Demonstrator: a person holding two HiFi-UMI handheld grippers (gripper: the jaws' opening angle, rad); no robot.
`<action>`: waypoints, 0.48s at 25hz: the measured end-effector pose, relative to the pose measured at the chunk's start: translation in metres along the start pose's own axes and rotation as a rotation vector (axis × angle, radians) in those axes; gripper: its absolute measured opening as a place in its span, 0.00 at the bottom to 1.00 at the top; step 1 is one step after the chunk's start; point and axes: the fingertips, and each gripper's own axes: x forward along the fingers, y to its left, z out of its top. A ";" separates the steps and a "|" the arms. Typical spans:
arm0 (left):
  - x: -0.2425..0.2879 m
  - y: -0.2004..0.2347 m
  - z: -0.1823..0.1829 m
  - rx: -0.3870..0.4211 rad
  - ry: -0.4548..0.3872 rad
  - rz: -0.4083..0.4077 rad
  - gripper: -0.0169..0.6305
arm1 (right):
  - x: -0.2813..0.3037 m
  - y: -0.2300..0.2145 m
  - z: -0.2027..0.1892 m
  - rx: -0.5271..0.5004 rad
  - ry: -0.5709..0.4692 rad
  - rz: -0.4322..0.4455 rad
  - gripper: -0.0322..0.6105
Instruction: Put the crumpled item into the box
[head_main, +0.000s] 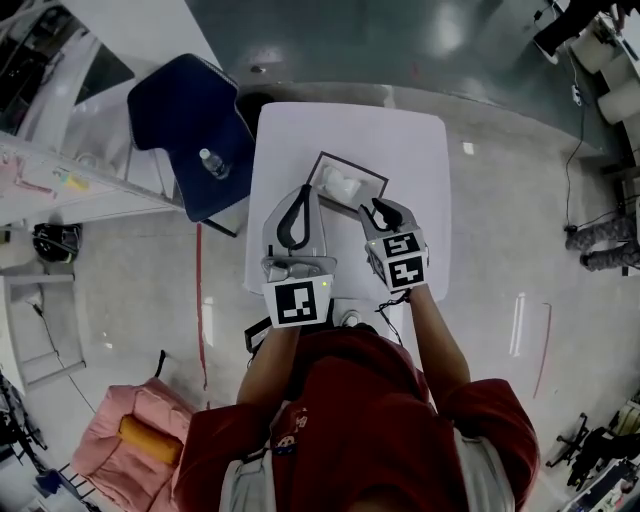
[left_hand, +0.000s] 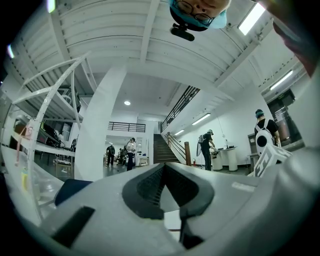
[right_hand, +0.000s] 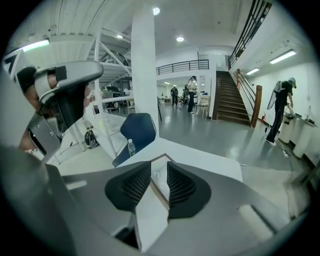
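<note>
Already, crumpled item (head_main: 339, 186), inside open box (head_main: 356, 168)

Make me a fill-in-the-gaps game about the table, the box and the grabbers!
1. The crumpled item lies inside the ____.
2. The water bottle rests on the blue ____.
3. The right gripper has its jaws ____, with nothing between them.

Missing words: box; chair; open.
</note>
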 end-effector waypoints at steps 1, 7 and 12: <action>-0.004 -0.003 0.001 0.003 0.000 0.001 0.03 | -0.007 0.001 0.002 -0.004 -0.017 -0.001 0.21; -0.031 -0.026 0.008 0.010 0.002 0.006 0.03 | -0.054 0.010 0.014 -0.054 -0.107 -0.012 0.21; -0.051 -0.044 0.019 0.010 -0.016 -0.003 0.03 | -0.101 0.016 0.030 -0.059 -0.245 -0.046 0.21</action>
